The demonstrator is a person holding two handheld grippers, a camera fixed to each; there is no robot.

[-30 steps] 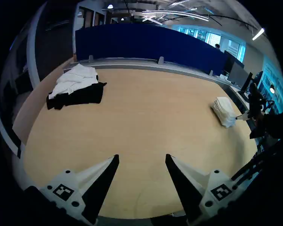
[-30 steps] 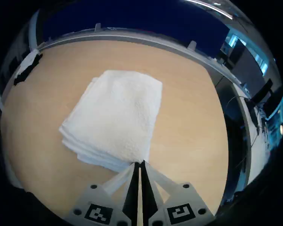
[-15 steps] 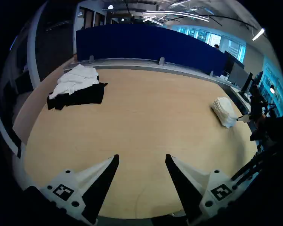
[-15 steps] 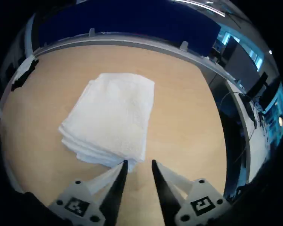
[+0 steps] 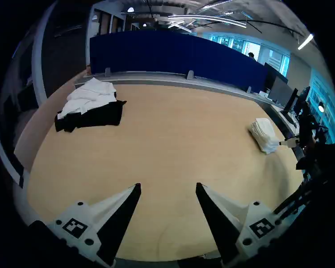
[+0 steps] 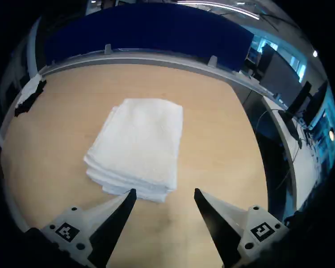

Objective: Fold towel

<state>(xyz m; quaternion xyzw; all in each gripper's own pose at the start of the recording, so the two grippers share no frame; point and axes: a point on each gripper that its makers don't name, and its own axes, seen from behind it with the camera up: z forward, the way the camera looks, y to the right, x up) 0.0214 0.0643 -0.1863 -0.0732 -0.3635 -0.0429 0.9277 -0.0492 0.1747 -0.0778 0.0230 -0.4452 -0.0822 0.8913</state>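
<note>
Pale wooden tabletop [image 6: 216, 134] carries our folded white terry towel [image 6: 138, 145], twelve o'clock off the right gripper [image 6: 164, 203], fingers wide; left gripper [image 5: 167, 196] wide, empty. Looks soft, light, floppy: we'd pinch a corner.

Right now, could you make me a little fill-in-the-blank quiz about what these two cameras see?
1. The folded towel is ___ in colour.
2. The right gripper has its jaws ___, gripping nothing.
3. The partition behind the table is ___.
4. The far heap of cloths mixes white cloth with ___ cloth.
Missing words: white; open; blue; black.
</note>
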